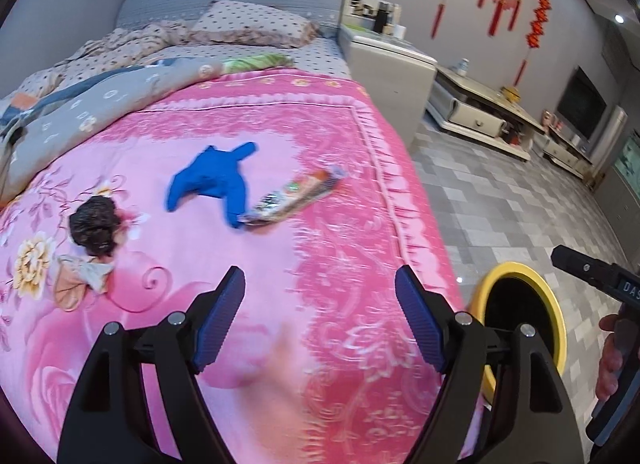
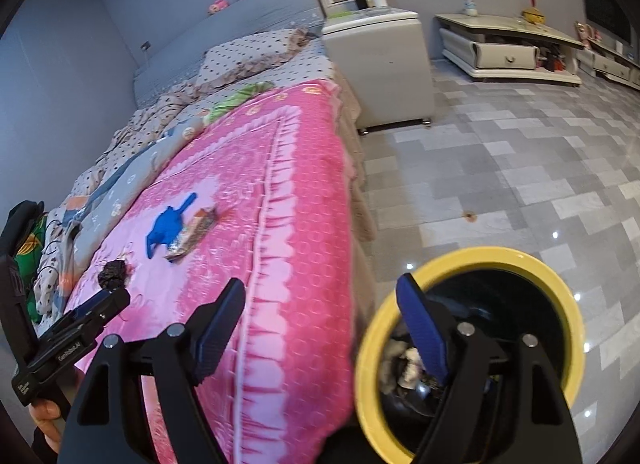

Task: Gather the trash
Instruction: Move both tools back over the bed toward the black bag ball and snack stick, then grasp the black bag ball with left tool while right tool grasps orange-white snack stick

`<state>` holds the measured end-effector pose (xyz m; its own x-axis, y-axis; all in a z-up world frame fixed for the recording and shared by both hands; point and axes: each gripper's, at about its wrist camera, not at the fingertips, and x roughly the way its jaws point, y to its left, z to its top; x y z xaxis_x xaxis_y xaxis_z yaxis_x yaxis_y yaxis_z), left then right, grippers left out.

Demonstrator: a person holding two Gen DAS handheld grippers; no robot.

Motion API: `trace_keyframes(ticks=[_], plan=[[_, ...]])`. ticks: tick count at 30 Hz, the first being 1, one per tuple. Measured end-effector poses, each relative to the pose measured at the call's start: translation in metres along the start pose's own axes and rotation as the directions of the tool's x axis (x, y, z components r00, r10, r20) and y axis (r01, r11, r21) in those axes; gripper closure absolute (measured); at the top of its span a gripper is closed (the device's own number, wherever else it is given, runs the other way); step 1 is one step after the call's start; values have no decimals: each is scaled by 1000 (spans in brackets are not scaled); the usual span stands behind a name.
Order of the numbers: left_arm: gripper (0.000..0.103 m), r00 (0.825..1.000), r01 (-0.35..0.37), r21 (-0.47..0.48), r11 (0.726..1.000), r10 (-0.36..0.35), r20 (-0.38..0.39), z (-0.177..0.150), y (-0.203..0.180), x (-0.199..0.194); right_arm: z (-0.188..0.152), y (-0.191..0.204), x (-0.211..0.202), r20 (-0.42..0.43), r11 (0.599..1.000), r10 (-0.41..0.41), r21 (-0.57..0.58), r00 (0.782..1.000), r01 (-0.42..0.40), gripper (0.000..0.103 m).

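Note:
On the pink bedspread (image 1: 340, 168) lie a crumpled blue glove (image 1: 216, 180), a snack wrapper (image 1: 296, 196) touching it on the right, and a black crumpled wad (image 1: 94, 226) further left. My left gripper (image 1: 320, 312) is open and empty above the bed's near part. My right gripper (image 2: 320, 324) is open and empty, over the bed edge and the rim of the yellow trash bin (image 2: 468, 260), which holds some crumpled trash (image 2: 400, 364). The glove (image 2: 168, 224), wrapper (image 2: 192, 238) and black wad (image 2: 112, 274) show in the right wrist view too.
The bin (image 1: 516, 268) stands on the grey tiled floor (image 2: 500, 168) beside the bed. A white nightstand (image 2: 380, 64) and a low TV cabinet (image 2: 504, 48) stand beyond. Quilts and a pillow (image 1: 252, 24) cover the bed's far end.

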<state>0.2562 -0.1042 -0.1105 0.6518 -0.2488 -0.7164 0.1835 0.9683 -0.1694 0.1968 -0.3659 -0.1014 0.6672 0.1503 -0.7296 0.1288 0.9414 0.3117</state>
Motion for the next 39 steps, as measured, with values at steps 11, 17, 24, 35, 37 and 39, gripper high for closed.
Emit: trace_keyframes(ticks=[11,17,24,35,37,39], plan=[[29,991,-133,-83,988,133,-6,17,97,10,28,91,51,-44,992,88,-92,995,-92,27],[29,981,-192,-122,974,192,-12,28,140,18,36,127,92,-93,987,111,-103,989,-120,27],[29,965,-262,-141,955,262,-19,47,185,36,38,157,148,-168,988,99,-104,981,-118,27],[29,952,-307,-162,938,300,-62,61,234,72,47,179,221,-262,994,81,-50,962,-97,27],[29,952,-305,-162,939,297,-72,60,239,79,47,181,232,-281,995,77,-40,957,-92,27],[29,953,-301,-157,941,291,-85,58,241,88,46,185,241,-295,995,70,-45,953,-87,27]])
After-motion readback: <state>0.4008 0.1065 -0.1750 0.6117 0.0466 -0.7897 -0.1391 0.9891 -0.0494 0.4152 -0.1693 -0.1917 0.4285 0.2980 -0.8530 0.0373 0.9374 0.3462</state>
